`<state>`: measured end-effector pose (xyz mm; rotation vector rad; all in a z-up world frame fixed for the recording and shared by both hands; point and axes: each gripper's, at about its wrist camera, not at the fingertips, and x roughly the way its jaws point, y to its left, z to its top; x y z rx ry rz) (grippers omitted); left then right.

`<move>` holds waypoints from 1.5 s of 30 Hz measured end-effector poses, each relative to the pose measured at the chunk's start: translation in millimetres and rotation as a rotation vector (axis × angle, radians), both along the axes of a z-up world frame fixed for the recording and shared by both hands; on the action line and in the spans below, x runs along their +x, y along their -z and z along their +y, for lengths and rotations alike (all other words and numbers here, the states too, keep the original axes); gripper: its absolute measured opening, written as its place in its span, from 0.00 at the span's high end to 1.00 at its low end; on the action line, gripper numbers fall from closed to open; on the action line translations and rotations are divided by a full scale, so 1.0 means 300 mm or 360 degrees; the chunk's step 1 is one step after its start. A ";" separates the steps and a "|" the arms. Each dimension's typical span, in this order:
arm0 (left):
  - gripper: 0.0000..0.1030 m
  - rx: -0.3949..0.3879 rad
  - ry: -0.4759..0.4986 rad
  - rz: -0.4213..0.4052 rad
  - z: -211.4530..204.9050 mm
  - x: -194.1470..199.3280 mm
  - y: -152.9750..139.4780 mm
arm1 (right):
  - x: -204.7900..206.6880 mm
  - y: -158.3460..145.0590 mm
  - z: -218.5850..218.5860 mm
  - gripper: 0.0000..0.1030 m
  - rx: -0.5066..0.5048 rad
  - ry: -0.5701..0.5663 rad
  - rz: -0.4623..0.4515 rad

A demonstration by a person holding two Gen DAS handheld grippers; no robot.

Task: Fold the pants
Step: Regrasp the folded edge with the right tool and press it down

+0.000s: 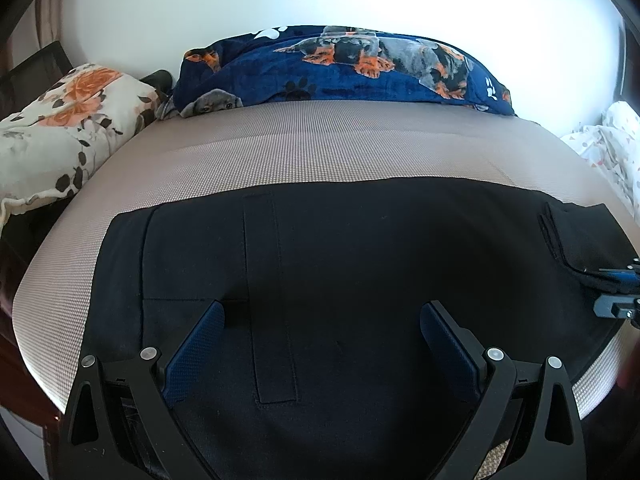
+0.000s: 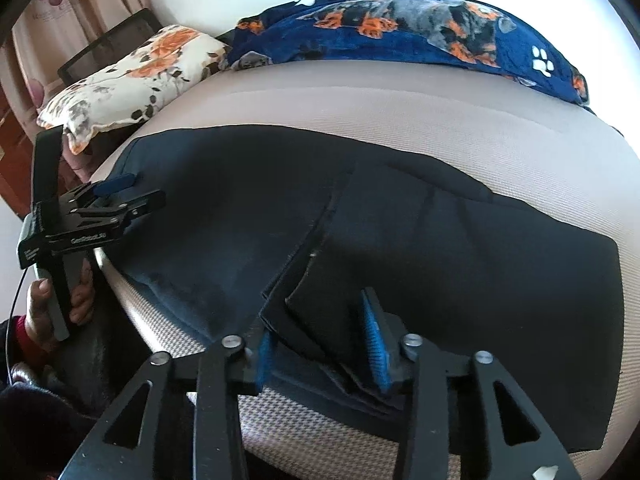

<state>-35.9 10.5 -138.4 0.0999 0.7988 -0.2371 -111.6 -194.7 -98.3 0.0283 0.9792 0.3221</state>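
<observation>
Along the bed's [image 1: 280, 148] near edge we have the pants [image 1: 340, 248] lying lengthwise, left gripper [image 1: 322, 344] jaws apart over the waist end, right gripper [image 2: 320, 344] jaws apart astride the folded-over leg hem, so nearer.

We read one marking only. On the flat black top plate of the left gripper [image 2: 116, 196], as seen from the right wrist camera, pale raised lettering runs along the plate edge and reads "GenRobot.AI", though the last characters are soft and we cannot confirm them. On the side of the black block [image 2: 30, 250] at the rear of that same gripper we see a few lines of small white print, too small and too blurred for us to read. We find no other legible text, number, brand or sign in either view.
</observation>
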 end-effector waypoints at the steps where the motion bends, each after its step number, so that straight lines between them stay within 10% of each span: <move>1: 0.05 0.0001 -0.0001 0.0000 0.000 0.000 0.000 | -0.004 -0.003 0.000 0.58 0.0024 -0.0016 -0.0002; 9: 0.05 0.0000 0.0001 -0.0002 -0.001 0.000 -0.001 | -0.006 -0.076 -0.145 0.58 0.0613 -0.0009 0.0010; 13: 0.05 0.0001 0.0002 -0.0005 -0.003 -0.001 0.004 | 0.027 -0.060 -0.248 0.87 0.0637 0.0197 0.0051; 17: 0.05 0.0001 0.0000 -0.0004 -0.004 -0.002 0.003 | 0.046 -0.004 -0.273 0.88 0.0708 0.0261 0.0119; 45: 0.04 0.0003 0.0008 -0.0026 -0.002 -0.013 0.001 | 0.006 0.017 -0.028 0.88 0.0048 0.0022 0.0046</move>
